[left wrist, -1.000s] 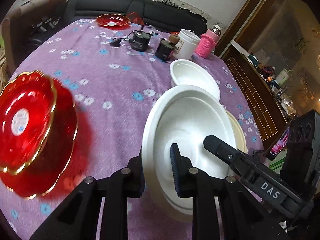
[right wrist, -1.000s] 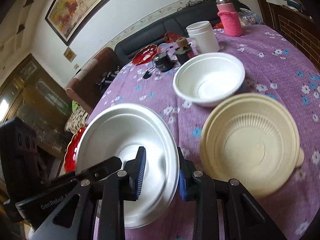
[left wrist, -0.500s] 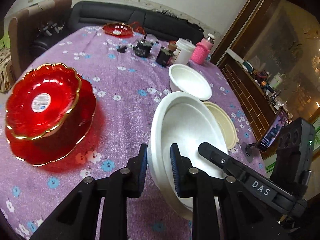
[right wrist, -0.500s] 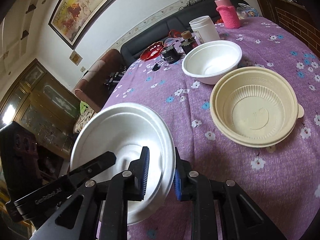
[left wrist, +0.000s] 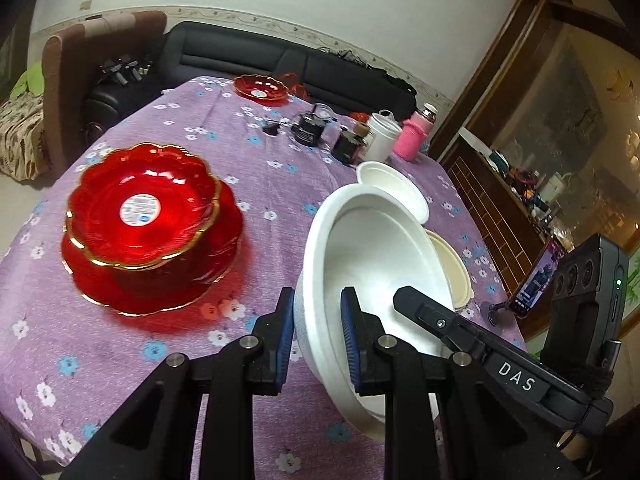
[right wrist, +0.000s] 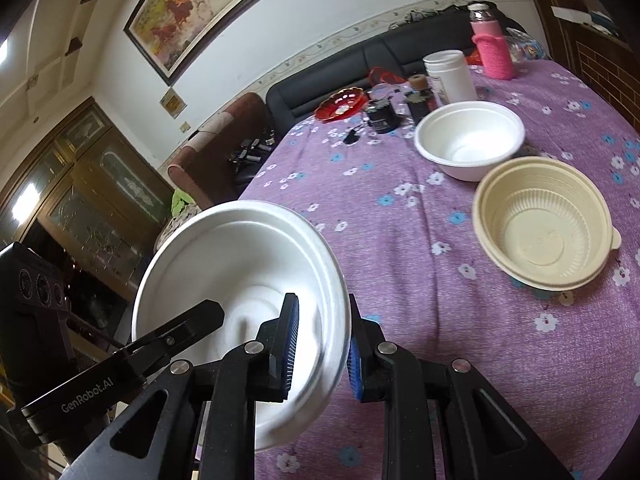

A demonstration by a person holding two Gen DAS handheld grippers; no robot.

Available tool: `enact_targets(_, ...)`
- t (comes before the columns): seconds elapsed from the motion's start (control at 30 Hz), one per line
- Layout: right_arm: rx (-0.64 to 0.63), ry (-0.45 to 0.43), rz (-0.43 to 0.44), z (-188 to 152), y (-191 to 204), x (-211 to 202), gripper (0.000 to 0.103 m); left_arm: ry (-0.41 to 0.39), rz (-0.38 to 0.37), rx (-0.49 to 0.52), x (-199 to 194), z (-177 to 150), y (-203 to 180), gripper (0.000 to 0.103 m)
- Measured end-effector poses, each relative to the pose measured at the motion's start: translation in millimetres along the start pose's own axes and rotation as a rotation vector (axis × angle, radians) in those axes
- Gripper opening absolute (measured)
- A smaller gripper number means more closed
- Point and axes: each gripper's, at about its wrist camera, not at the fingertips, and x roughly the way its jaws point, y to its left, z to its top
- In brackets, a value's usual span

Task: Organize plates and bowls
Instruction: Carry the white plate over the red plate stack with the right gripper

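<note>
Tongs angled downward over my tabletop (right wrist: 400, 240): left tongs (left wrist: 316, 344) and right tongs (right wrist: 322, 350) both pinching the tilted white bowl (left wrist: 376, 264) by opposite rims.

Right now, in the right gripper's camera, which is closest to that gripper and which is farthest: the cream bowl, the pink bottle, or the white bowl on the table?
1. Cream bowl, nearest, on the right.
2. White bowl, just behind it.
3. Pink bottle, farthest, at the table's far edge.

3 red plates: a stack of 2 (left wrist: 152, 224) near left, 1 (left wrist: 261, 87) far. 2 white bowls (left wrist: 372, 264) (right wrist: 470, 140), 1 cream bowl (right wrist: 544, 224).
</note>
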Motion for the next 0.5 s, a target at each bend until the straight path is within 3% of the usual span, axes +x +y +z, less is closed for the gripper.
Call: enact_targets(0.5,-0.113,0.024,0.058,22.5,74.9,40.3,0.024,-0.082,0.083,-0.102,-36.4,20.9,62.3,0.021)
